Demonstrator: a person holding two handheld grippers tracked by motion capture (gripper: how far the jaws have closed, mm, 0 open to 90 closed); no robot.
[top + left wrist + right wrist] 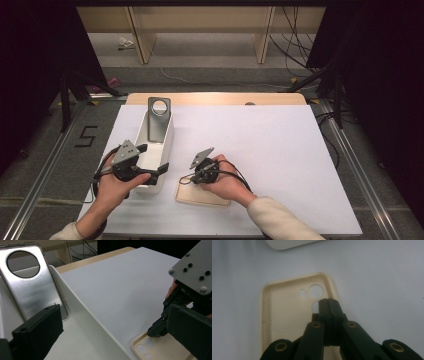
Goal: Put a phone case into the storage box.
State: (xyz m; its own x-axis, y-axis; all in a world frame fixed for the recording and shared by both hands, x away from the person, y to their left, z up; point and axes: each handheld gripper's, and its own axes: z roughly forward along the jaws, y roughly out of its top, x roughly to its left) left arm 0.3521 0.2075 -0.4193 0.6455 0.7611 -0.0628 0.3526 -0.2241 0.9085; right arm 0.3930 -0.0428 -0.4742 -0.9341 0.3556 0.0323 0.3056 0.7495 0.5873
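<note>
Pressing my right tool [196, 176] down near the bench's [280, 150] near edge, I have its jaws shut flat together with nothing between them, tips resting inside the cream phone case [200, 196]. In the right gripper view the tips [329, 305] sit just below the case's camera cutouts, the case [284, 315] lying open side up. Toward the left edge, my left tool [152, 160] has its jaws spread wide across the near end of the white tray [167, 145], one inside and one outside the wall. Farther back, a silver metal plate [159, 117] with a round hole leans against the tray's far end.
</note>
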